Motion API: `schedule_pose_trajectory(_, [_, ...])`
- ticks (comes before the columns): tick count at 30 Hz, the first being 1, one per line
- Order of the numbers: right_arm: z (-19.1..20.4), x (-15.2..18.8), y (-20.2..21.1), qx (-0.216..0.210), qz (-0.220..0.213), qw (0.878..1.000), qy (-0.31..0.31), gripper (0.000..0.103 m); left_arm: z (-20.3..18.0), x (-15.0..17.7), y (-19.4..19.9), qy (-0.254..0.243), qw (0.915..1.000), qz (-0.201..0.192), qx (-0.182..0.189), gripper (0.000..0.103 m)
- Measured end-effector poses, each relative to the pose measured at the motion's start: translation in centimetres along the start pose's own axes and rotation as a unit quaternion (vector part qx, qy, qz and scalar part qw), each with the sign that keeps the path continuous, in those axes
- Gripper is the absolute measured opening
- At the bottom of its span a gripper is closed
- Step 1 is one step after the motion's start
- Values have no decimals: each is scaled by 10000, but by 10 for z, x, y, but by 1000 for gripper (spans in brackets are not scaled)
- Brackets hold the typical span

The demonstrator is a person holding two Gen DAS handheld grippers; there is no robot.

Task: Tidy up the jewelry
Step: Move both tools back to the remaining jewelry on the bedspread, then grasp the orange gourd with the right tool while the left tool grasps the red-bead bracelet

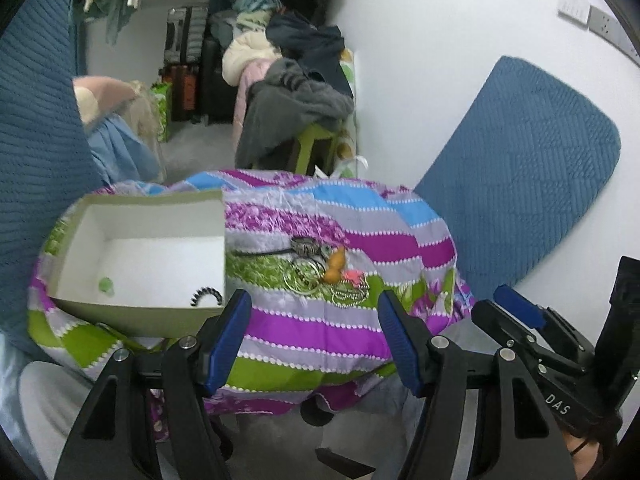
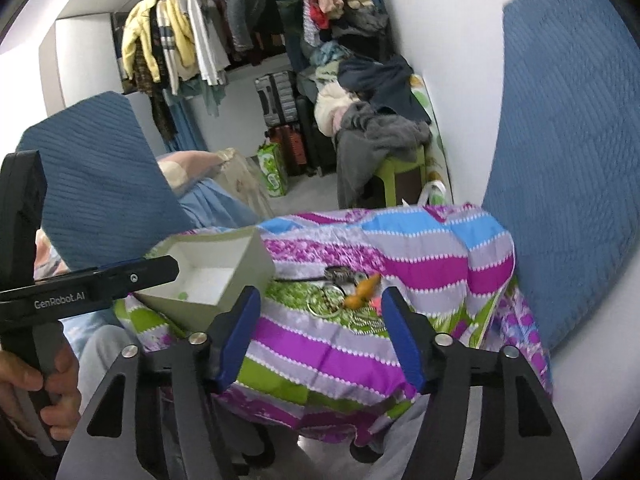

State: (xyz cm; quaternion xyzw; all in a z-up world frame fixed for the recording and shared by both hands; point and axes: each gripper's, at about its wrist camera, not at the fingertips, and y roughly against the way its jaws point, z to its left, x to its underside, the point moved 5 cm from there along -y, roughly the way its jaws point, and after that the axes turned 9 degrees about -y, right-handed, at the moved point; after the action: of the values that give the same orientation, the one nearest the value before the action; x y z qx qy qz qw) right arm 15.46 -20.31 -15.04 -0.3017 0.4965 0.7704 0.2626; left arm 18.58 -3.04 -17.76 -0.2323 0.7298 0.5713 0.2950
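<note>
Both your grippers hover spread and empty.
The jewelry pile (image 1: pixel 324 276) lies ahead between your left gripper's (image 1: pixel 314 334) fingers, box (image 1: pixel 120 316) to its left; right gripper (image 2: pixel 320 334) likewise.

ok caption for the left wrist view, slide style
Open left claw above a striped cloth, jewelry pile ahead, white box to its left.

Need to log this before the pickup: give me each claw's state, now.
Left claw: open, nothing between its pads.
Right claw: open, empty, above the jewelry pile.
</note>
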Motion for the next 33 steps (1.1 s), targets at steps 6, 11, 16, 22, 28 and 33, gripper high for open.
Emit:
schedule_pose_trajectory(6, [-26, 17, -27, 107, 190, 9994, -266, 54, -7, 9, -41, -23, 9994, 256, 244, 65])
schedule_pose_trajectory(11, [-43, 17, -53, 2, 383, 9973, -634, 47, -10, 11, -71, -8, 9986, 400, 337, 62])
schedule_pose_trajectory(16, [-53, 11, -83, -124, 506, 9958, -750, 41, -11, 14, -108, 46, 9970, 607, 481, 50])
schedule_pose_trajectory(22, [-60, 1, -126, -221, 744, 9943, -726, 37, -8, 11, -141, 73, 9964, 644, 553, 47])
schedule_pose_trajectory(28, [-67, -5, -173, -385, 1105, 9909, -671, 32, 0, 15, -180, 66, 9950, 824, 563, 39])
schedule_pose_trajectory(33, [-79, -6, -211, -442, 1520, 9845, -751, 29, 5, 19, -213, 55, 9935, 987, 571, 37])
